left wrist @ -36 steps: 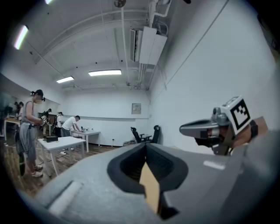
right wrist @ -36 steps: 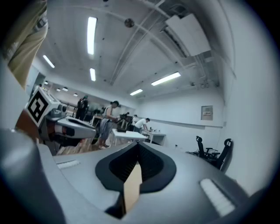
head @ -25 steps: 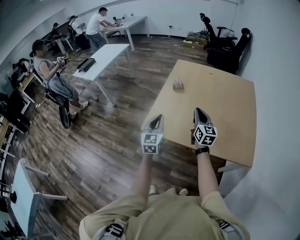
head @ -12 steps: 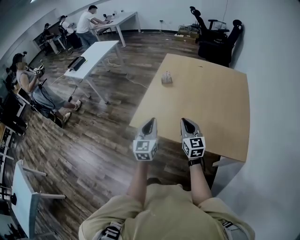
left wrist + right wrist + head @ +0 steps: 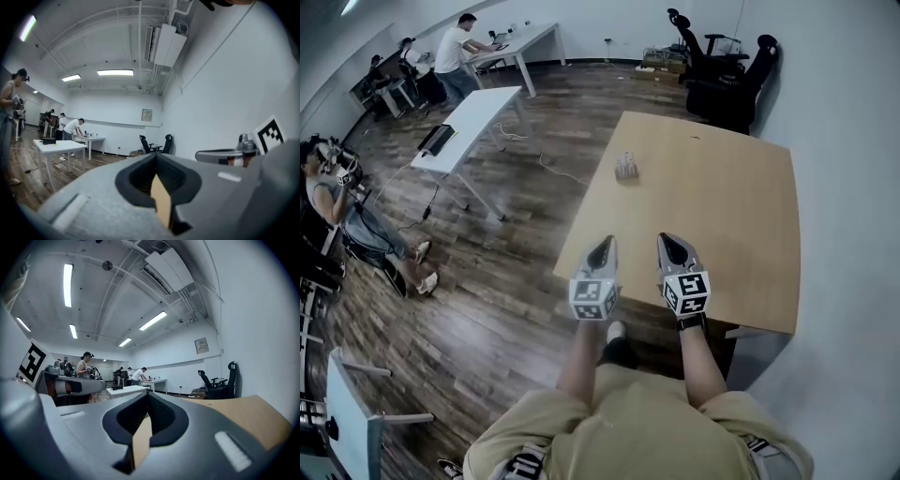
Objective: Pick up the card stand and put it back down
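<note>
Open table (image 5: 722, 211) around card stand (image 5: 626, 168), wall (image 5: 853, 187) at right

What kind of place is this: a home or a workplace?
Most likely a workplace, an open office or lab room. It has long white desks, a person bent over one of them, and black office chairs at the far end.
</note>
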